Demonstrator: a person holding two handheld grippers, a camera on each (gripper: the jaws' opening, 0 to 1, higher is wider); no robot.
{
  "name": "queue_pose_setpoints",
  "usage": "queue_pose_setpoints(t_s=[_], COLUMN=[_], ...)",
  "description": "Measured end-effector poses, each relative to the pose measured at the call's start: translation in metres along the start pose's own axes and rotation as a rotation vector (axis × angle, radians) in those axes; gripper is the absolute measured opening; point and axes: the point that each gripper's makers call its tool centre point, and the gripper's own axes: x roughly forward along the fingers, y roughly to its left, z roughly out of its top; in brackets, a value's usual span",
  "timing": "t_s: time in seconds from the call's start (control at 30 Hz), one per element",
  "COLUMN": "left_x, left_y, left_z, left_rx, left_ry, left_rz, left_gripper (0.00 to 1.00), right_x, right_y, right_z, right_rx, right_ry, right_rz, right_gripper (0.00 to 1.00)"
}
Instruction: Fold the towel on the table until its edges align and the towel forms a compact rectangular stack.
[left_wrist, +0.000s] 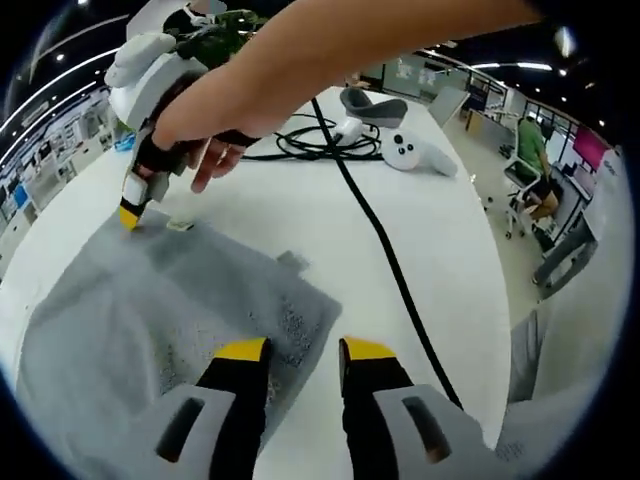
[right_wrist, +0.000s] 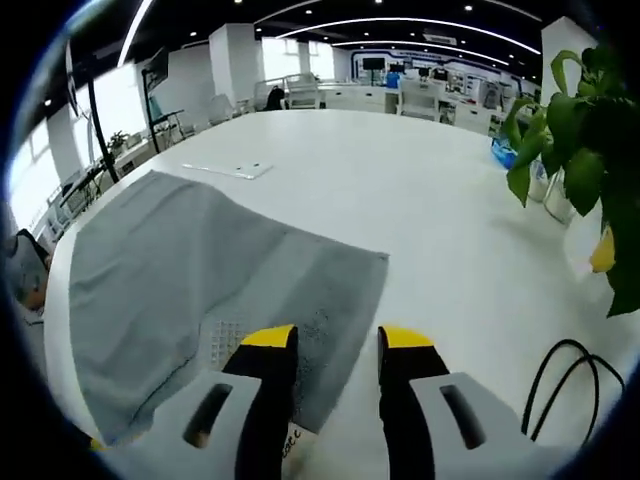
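Note:
A grey towel (left_wrist: 170, 310) lies flat on the white table (left_wrist: 300, 210). My left gripper (left_wrist: 306, 350) is open just above the towel's near edge, its left jaw over the cloth and its right jaw over bare table. Held by a person's hand (left_wrist: 215, 125), the right gripper (left_wrist: 130, 213) reaches down to the towel's far corner. In the right gripper view the towel (right_wrist: 200, 270) spreads to the left, and my right gripper (right_wrist: 336, 340) stands open with the towel's corner between and under its jaws.
A black cable (left_wrist: 385, 250) runs across the table past the towel's right side, coiled farther back. White controllers (left_wrist: 420, 155) lie beyond it. A green plant (right_wrist: 570, 110) stands at the right, and a thin flat sheet (right_wrist: 225, 170) lies beyond the towel.

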Motion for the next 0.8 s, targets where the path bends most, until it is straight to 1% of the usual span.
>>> queue_pose_setpoints(t_s=[0.07, 0.13, 0.17, 0.2, 0.27, 0.3, 0.33, 0.37, 0.4, 0.43, 0.47, 0.5, 0.53, 0.63, 0.7, 0.8], left_x=[0.000, 0.001, 0.002, 0.002, 0.004, 0.005, 0.005, 0.005, 0.006, 0.006, 0.007, 0.007, 0.008, 0.009, 0.010, 0.009], left_y=[0.001, 0.002, 0.003, 0.003, 0.004, 0.004, 0.005, 0.007, 0.006, 0.005, 0.003, 0.003, 0.003, -0.002, -0.007, -0.011], left_z=[0.001, 0.002, 0.003, 0.004, 0.005, 0.005, 0.005, 0.004, 0.005, 0.005, 0.006, 0.006, 0.007, 0.009, 0.012, 0.028], left_rx=[0.005, -0.011, -0.005, 0.000, -0.002, -0.002, 0.011, 0.028, 0.013, -0.021, -0.079, -0.089, -0.085, -0.083, -0.105, -0.085], left_ry=[0.000, -0.005, -0.010, -0.013, -0.010, -0.008, -0.004, 0.002, 0.001, -0.002, -0.003, -0.003, 0.000, 0.009, 0.013, -0.033], left_rz=[0.005, 0.004, 0.005, 0.004, 0.010, 0.011, 0.020, 0.033, 0.022, 0.014, 0.001, -0.001, -0.005, -0.013, -0.022, -0.006], left_gripper=[0.27, 0.26, 0.23, 0.21, 0.16, 0.13, 0.07, 0.04, 0.04, 0.04, 0.04, 0.04, 0.03, 0.03, 0.03, 0.03], right_x=[-0.002, -0.001, -0.001, -0.003, -0.004, -0.004, -0.005, -0.006, -0.005, -0.005, -0.004, -0.004, -0.005, -0.011, -0.016, -0.019], right_y=[-0.003, -0.003, -0.003, -0.003, 0.000, 0.001, 0.001, 0.003, 0.003, 0.004, 0.004, 0.003, 0.002, -0.002, -0.005, -0.013], right_z=[0.002, 0.003, 0.003, 0.002, 0.001, 0.001, -0.001, -0.002, -0.003, -0.004, -0.006, -0.007, -0.009, -0.015, -0.018, -0.015], right_rx=[0.001, 0.004, -0.012, -0.042, -0.034, -0.035, -0.035, -0.030, -0.029, -0.035, -0.040, -0.045, -0.047, -0.064, -0.082, -0.060], right_ry=[-0.007, -0.015, -0.009, 0.006, 0.014, 0.017, 0.021, 0.028, 0.037, 0.044, 0.049, 0.053, 0.059, 0.071, 0.073, 0.044], right_rz=[-0.017, -0.016, -0.017, -0.015, -0.008, -0.003, -0.001, 0.012, 0.015, 0.023, 0.028, 0.023, 0.021, 0.011, 0.003, -0.015], right_gripper=[0.30, 0.28, 0.24, 0.23, 0.19, 0.18, 0.15, 0.11, 0.08, 0.04, 0.04, 0.03, 0.03, 0.02, 0.02, 0.02])
